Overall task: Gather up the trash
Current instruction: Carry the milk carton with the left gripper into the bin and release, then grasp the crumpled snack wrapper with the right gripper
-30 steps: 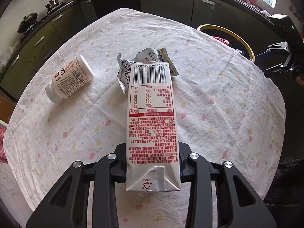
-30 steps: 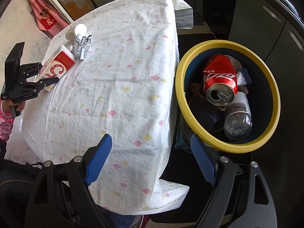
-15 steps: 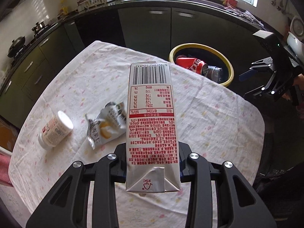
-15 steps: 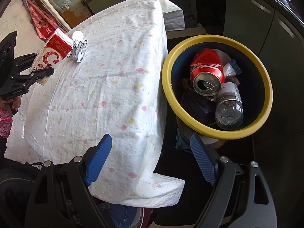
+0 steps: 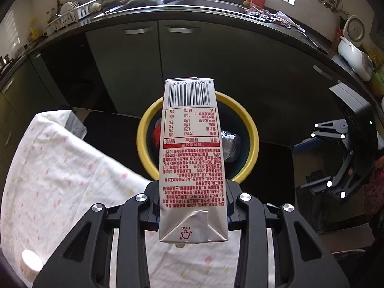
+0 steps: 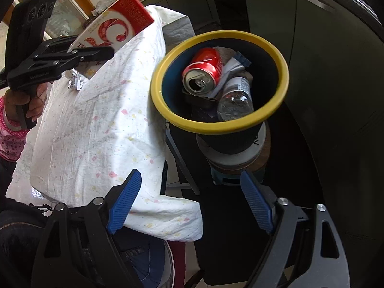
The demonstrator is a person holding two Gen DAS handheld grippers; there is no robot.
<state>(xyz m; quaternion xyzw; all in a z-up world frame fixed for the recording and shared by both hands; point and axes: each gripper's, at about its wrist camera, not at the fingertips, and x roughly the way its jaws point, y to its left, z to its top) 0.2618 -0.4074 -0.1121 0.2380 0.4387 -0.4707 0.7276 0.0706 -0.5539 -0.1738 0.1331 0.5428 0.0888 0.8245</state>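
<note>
Counting from the left, one white-capped pill bottle [image 5: 30,262] is seen lying at the near edge of the table [image 5: 60,172], which is covered by one flowered white cloth, and one crumpled foil wrapper [image 6: 76,82] is seen lying on that cloth in the right wrist view. One drink carton [image 5: 192,158] is held in the left gripper [image 5: 192,206], whose jaws are closed on the carton's lower sides; the carton is pointed forward over the yellow-rimmed bin [image 5: 252,129], its barcode end farthest from the camera. The bin is stood just beside the table's edge, on a low stool. Inside the bin, one red drink can [image 6: 204,70], one clear plastic bottle [image 6: 236,98] and one crumpled paper scrap [image 6: 231,66] are seen, the can leaning against the bottle; darker items beneath them cannot be made out. Further right, one right gripper [image 6: 192,202] is held with its blue-padded jaws spread wide and nothing between them, near the bin's base. The left gripper's handle is gripped by a hand [image 6: 26,100] in a pink patterned sleeve.
</note>
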